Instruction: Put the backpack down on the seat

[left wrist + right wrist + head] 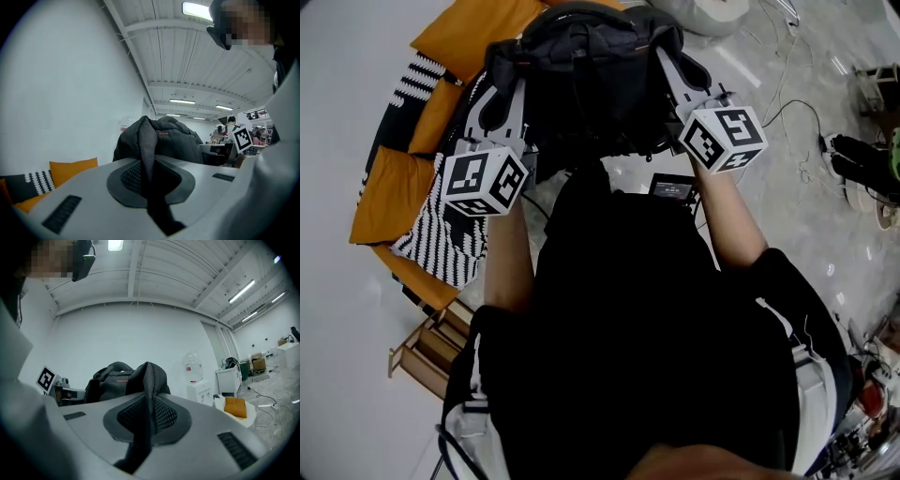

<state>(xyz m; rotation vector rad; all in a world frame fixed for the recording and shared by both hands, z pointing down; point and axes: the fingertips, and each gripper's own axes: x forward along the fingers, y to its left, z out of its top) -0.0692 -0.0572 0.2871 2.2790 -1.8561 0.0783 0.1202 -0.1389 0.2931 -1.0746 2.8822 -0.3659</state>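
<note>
Jaws of the left gripper (151,180) and right gripper (142,425) each clamp nearly shut on a mesh shoulder strap (146,140), so the backpack (581,70) hangs evenly between them, beside the orange-cushioned seat (459,42), not yet set down

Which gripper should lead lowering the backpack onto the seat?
Left, probably. Both grippers clamp backpack straps, but left gripper sits beside the orange-cushioned seat; right gripper is on the floor side.
</note>
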